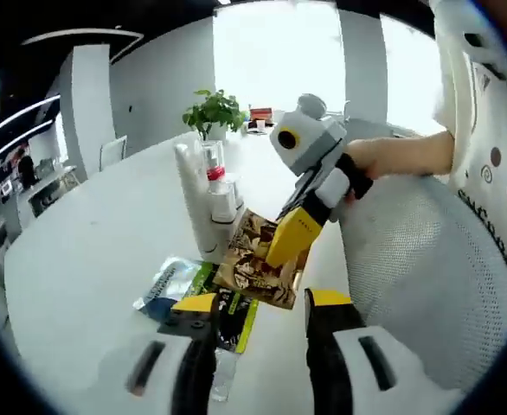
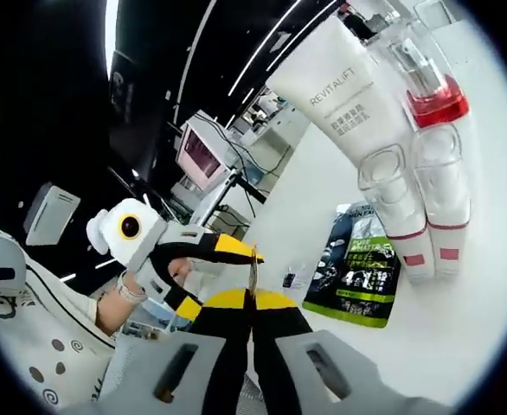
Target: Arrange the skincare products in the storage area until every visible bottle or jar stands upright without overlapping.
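Observation:
A white tube (image 1: 193,201) marked REVITALIFT (image 2: 340,86) stands upright on the white table (image 1: 89,251). Close beside it stand a clear bottle with a red band (image 1: 214,167) (image 2: 428,86) and two small white-capped bottles (image 2: 392,207) (image 2: 446,199). A green-black sachet (image 1: 229,304) (image 2: 359,275) and a silver-blue sachet (image 1: 167,281) lie flat in front of them. My right gripper (image 1: 281,249) (image 2: 250,298) is shut on a brown-gold sachet (image 1: 255,259), seen edge-on (image 2: 252,264), lifted over the flat sachets. My left gripper (image 1: 262,301) (image 2: 210,278) is open and holds nothing, just short of the sachets.
A potted plant (image 1: 214,108) and small items stand at the table's far end. A white mesh chair back (image 1: 418,259) is at the table's right side. A person's hand (image 1: 401,156) holds the right gripper. Desks and screens (image 2: 200,154) lie beyond the table.

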The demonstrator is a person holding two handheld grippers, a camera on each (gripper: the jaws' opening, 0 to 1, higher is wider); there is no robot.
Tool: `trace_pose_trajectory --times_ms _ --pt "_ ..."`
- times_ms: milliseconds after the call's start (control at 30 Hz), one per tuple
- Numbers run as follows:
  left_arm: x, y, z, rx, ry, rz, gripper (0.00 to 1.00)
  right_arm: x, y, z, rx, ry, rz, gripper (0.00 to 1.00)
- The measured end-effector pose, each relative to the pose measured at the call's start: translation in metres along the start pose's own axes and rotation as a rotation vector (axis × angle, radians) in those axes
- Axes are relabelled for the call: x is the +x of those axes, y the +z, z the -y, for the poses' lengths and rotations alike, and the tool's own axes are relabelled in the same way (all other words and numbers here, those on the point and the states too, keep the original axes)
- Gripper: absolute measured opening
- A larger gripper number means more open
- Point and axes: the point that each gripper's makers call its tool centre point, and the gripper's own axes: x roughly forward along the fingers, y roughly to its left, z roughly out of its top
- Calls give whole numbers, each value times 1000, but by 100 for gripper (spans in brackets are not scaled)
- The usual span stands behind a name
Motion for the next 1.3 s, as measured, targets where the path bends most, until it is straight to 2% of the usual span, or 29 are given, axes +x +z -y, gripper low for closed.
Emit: trace_pose_trajectory --times_ms 67,100,167,233,333,467,800,1200,1300 --pt "-1 2 3 -91 -30 32 36 0 1 -2 -5 8 5 1" --pt "-1 7 6 -156 -48 72 34 0 2 -3 -13 13 10 1" --pt "-4 14 5 -225 -77 133 29 1 3 -6 -23 26 20 1" --pt "-6 21 5 -277 -90 182 24 1 4 -8 -23 37 25 1" --pt "-10 20 -1 -308 -78 201 19 1 7 -12 -4 65 50 1" --pt "-12 25 -4 -371 -101 250 12 1 14 -20 28 113 92 1" --pt "-15 31 -4 -409 -105 293 3 0 16 -22 28 123 109 1" --pt "-18 39 2 -456 -101 351 0 -1 21 -27 31 139 142 1" --pt "-20 42 2 -509 -102 372 0 -1 23 -29 43 149 160 1"
